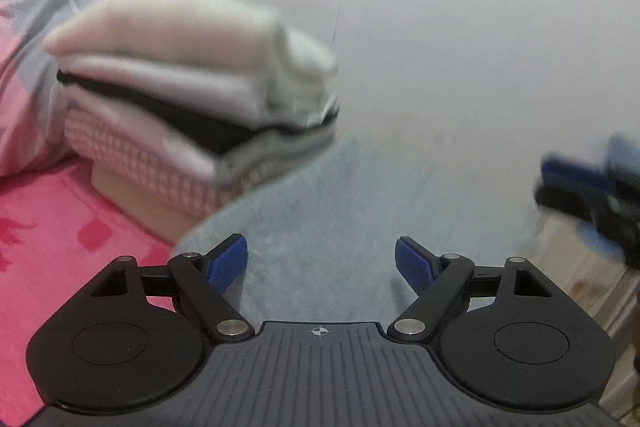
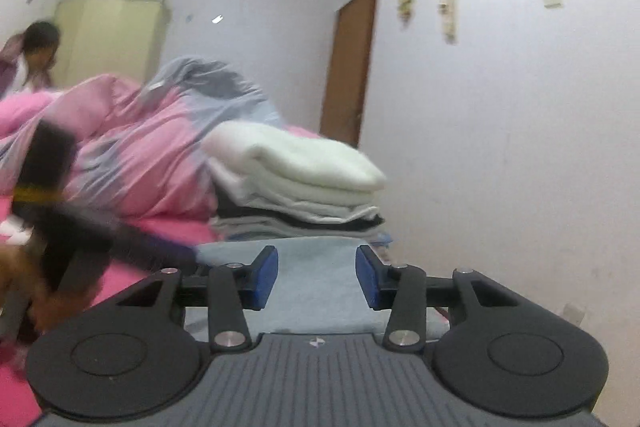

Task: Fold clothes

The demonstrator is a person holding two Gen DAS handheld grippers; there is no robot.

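A light blue garment lies flat on the pink bed, below and ahead of both grippers. My left gripper is open above its near edge, with nothing between its blue pads. My right gripper also stands open over the same light blue garment, its pads apart and gripping nothing. Just behind the garment is a stack of folded clothes, white pieces on top, black and grey lower down; the right wrist view shows the stack too. Each gripper appears as a blur in the other's view.
A crumpled pink and grey duvet is heaped on the pink sheet left of the stack. A white wall runs close along the right. Farther back are a brown door, a pale wardrobe and a person.
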